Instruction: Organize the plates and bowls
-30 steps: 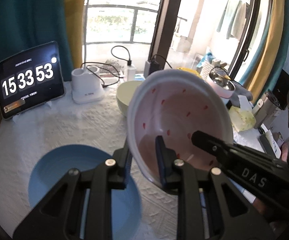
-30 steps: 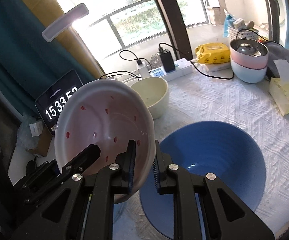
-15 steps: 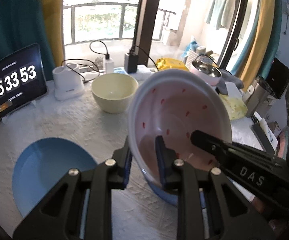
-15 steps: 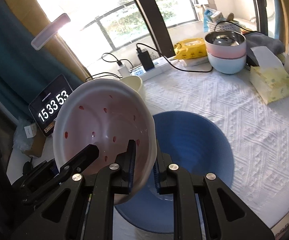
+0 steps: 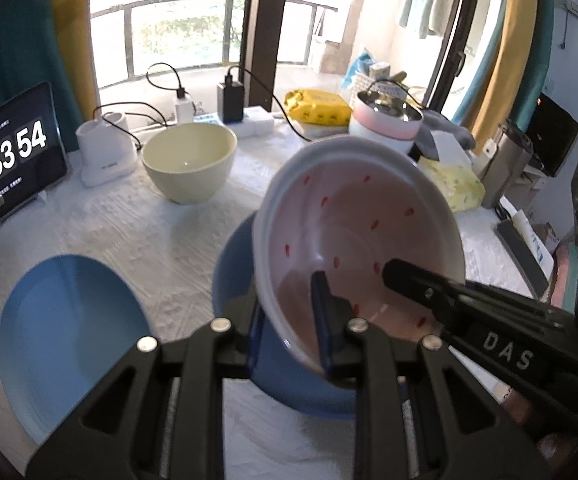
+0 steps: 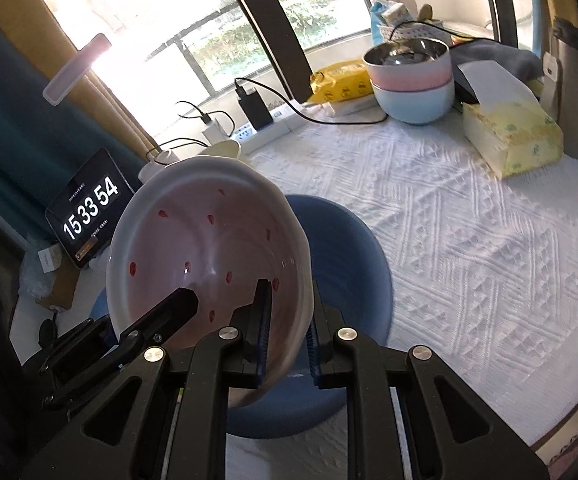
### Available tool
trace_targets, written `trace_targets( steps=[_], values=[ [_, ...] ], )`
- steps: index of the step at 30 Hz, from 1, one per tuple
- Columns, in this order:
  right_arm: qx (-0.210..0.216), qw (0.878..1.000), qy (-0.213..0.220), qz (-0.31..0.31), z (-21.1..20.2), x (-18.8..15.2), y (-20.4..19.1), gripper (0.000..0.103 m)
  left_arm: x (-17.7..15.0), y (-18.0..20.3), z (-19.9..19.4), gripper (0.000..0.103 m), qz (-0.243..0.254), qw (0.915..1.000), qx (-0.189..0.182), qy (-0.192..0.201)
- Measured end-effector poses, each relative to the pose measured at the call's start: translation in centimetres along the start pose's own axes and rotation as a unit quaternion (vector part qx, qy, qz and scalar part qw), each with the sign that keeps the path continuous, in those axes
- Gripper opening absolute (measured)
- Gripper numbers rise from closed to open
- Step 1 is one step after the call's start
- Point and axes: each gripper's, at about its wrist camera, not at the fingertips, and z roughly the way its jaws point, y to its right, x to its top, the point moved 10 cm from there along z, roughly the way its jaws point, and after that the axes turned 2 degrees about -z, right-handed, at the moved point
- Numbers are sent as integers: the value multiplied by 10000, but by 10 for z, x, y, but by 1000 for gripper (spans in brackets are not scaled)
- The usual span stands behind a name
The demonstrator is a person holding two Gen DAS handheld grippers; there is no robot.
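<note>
While tilted above the blue bowl (image 6: 349,248), the pink bowl (image 6: 205,256) sits clamped by both hand-held grippers.

The left gripper (image 5: 289,320) is matte black plastic, built from two angular linkage arms with triangular cut-outs. Round silver screw heads (image 5: 221,324) sit at the pivots, four across the front. Its fingers (image 5: 321,312) are narrow black bars faced with dark blue ribbed pads. The right gripper (image 6: 285,332) has the same make: black arms, silver pivot screws, blue ribbed pads on slim fingers (image 6: 259,320). In the left wrist view its finger carries the white letters "DAS" (image 5: 507,350) along one side.
</note>
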Motion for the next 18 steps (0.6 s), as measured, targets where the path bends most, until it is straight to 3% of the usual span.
trace_targets(
  steps=[10,18],
  values=[
    [-87,9997,-234,-22,10,-13,15,17,-15,4,18,23,158,9995,142,-240],
    [-330,9973,-466,-456,14,-14,14,17,-14,2,17,24,211,9992,205,-278]
  ],
)
